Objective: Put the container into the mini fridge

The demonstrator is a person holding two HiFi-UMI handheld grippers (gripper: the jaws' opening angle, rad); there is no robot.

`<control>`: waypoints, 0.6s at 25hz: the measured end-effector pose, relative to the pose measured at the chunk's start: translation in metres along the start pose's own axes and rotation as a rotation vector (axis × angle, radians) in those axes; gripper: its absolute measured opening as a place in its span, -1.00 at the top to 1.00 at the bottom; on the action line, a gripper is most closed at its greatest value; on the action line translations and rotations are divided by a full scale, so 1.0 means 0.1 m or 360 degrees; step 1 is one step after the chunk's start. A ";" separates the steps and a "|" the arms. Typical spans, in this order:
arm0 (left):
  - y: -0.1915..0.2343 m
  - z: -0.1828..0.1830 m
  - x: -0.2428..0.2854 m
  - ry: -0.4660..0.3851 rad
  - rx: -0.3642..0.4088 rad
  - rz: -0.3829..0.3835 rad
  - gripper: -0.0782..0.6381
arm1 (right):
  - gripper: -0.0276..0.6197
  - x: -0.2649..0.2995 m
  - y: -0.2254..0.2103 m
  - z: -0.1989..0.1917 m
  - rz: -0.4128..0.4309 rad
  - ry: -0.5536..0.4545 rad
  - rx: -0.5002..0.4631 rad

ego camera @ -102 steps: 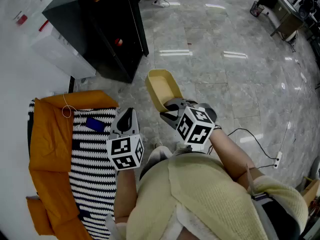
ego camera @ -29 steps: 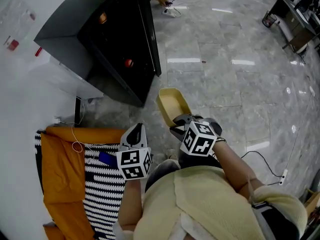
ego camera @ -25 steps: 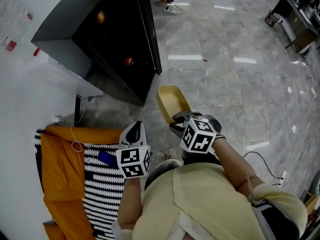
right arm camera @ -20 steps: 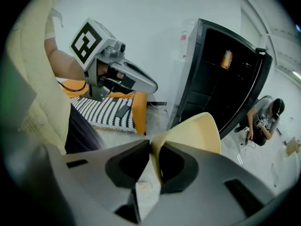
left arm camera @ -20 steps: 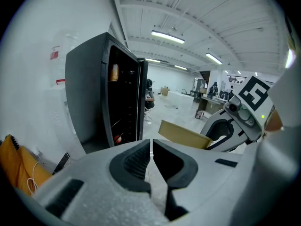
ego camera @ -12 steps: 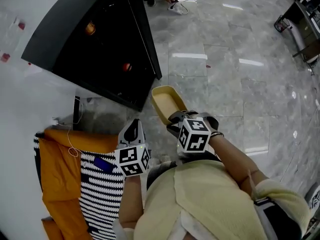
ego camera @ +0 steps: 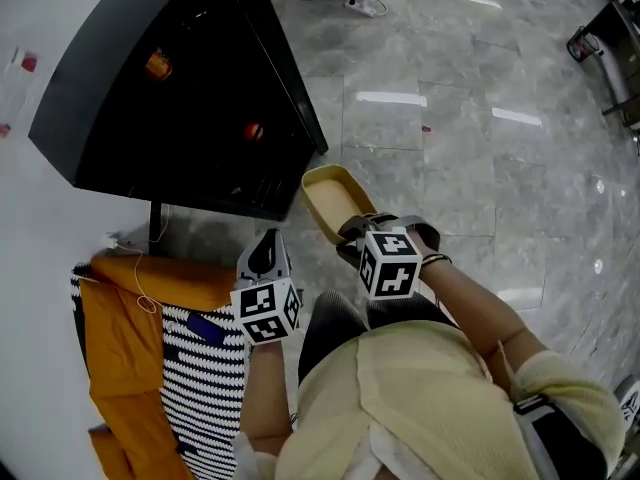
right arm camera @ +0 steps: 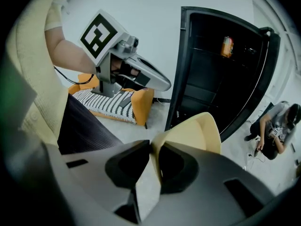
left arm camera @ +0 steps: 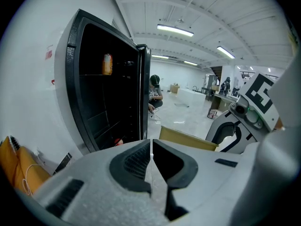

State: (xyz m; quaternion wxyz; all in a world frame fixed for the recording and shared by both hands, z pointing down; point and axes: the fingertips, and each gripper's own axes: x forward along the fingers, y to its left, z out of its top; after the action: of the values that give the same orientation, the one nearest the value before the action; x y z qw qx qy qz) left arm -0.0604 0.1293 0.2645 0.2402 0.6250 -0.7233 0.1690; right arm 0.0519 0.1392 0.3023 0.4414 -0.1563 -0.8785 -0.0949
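The container [ego camera: 328, 196] hangs before the mini fridge [ego camera: 130, 108], the right tongs [ego camera: 350, 236] behind it.

Yellow container [ego camera: 330, 196], black mini fridge [ego camera: 120, 98], black-and-white striped cloth [ego camera: 200, 378]

The left hand-held gripper [ego camera: 265, 251] sits at lower centre of the head view. Its jaws are pressed together with nothing between them (only a hairline seam shows in the left gripper view). Its marker cube [ego camera: 265, 311] faces up, and the left forearm [ego camera: 262, 393] runs straight down the frame behind it. The right hand-held gripper [ego camera: 352, 236], just to the right and slightly higher, points steeply down, its jaws clamped on the rim of a yellow container [ego camera: 328, 193]. The right forearm [ego camera: 470, 303] reaches in from the lower right.
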 end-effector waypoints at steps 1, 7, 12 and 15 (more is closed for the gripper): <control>-0.01 0.00 0.05 -0.0001 0.0006 0.0003 0.68 | 0.70 0.01 -0.03 -0.04 0.0007 0.0007 0.0001; -0.03 -0.08 0.33 0.0040 -0.0009 -0.0017 0.68 | 0.70 0.16 -0.12 -0.16 0.0052 0.0028 0.0034; 0.00 -0.22 0.68 0.0096 -0.0017 -0.0078 0.68 | 0.70 0.32 -0.31 -0.19 0.0042 0.0034 0.0068; 0.06 -0.25 0.83 0.0106 0.0011 -0.0117 0.68 | 0.70 0.43 -0.45 -0.17 0.0030 0.0041 0.0097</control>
State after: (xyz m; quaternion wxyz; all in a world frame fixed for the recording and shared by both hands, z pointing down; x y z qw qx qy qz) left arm -0.0717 0.0756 0.3317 0.2681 0.6460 -0.6908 0.1833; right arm 0.0247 0.1002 0.3457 0.4582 -0.1497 -0.8737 -0.0659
